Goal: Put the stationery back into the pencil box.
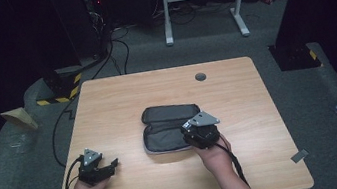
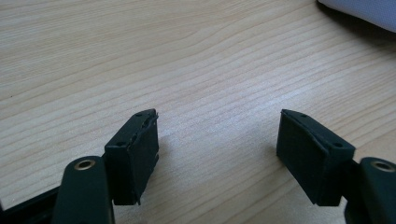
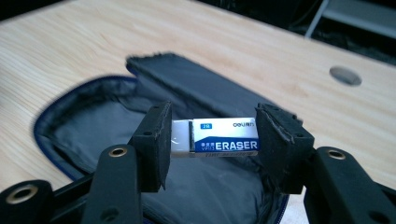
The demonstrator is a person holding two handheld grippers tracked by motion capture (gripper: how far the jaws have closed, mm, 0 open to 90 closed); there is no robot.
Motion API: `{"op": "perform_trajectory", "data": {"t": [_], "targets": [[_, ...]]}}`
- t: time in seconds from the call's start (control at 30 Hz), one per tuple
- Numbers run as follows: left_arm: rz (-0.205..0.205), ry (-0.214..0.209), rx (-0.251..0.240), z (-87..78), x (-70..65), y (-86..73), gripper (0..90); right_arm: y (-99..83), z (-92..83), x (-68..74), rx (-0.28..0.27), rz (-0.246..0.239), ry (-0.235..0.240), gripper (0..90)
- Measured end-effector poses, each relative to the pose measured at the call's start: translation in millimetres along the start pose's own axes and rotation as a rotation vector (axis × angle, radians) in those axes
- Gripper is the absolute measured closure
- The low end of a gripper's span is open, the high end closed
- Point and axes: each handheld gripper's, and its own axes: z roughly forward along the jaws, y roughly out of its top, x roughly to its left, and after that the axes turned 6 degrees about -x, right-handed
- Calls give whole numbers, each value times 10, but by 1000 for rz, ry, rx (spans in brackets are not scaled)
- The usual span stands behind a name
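eraser held over the open case, not yet dropped

eraser, a small white rectangular block in a blue and white paper sleeve [image 3: 215,142], sits pinched end to end between the pads of the right gripper [image 1: 201,131]. it hangs directly above the grey lining of the dark fabric pencil case [image 1: 167,127], which lies unzipped and spread flat near the middle of the light wooden table [image 1: 106,98]. the case looks bare inside as far as the right gripper view reaches.

by this reading the pick-up is done and the carry is nearly finished; what remains is lowering the eraser into the case, letting go, and probably zipping the case closed.

the left gripper [image 2: 217,140] rests well to the left of the case, low over the bare table, its jaws spread with nothing between them.
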Motion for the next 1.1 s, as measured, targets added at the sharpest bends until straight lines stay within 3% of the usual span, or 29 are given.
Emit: {"op": "perform_trajectory", "data": {"t": [0.23,0.47,0.97,1.1], "targets": [[-6,-6,-2,3,-5,-1,297,-167,196,-80,108,11,-14,475],[-4,-7,-2,1,-5,-2,298,-258,276,-127,151,17,-21,474],[-5,-7,-2,1,-5,-2,297,-297,318,-166,171,37,-20,460],[-4,-7,-2,1,-5,-2,297,-281,292,-173,155,44,-18,442]]}}
